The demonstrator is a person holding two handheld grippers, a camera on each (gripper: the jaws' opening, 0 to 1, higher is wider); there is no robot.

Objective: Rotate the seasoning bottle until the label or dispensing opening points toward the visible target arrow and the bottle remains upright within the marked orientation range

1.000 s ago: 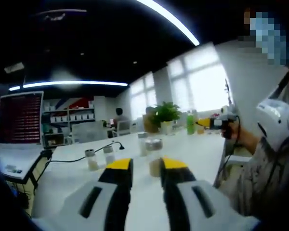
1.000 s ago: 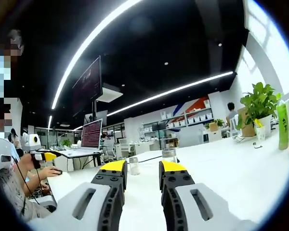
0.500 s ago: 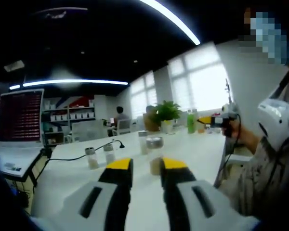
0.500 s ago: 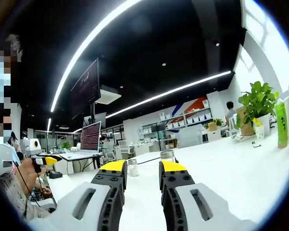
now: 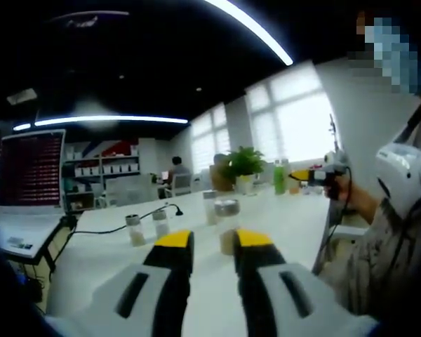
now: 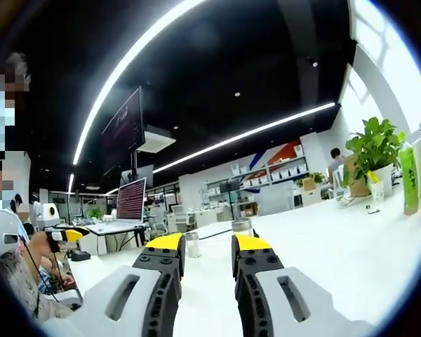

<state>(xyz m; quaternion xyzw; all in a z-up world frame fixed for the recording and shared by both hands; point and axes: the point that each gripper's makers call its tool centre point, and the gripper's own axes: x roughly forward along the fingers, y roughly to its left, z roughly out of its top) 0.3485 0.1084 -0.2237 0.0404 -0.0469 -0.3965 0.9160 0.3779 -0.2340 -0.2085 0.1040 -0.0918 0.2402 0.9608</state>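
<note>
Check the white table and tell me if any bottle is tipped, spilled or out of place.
Nothing stands out. The seasoning bottles stand upright on the white table, with no spill visible. The left tongs and right tongs are open and hold nothing.

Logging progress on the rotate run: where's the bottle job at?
Nothing looks done yet. The seasoning bottle stands upright on the white table, just beyond the left claw, whose jaws are open and empty. The right claw is open too, holding nothing. No target arrow is visible. Left: grasp and rotate.
</note>
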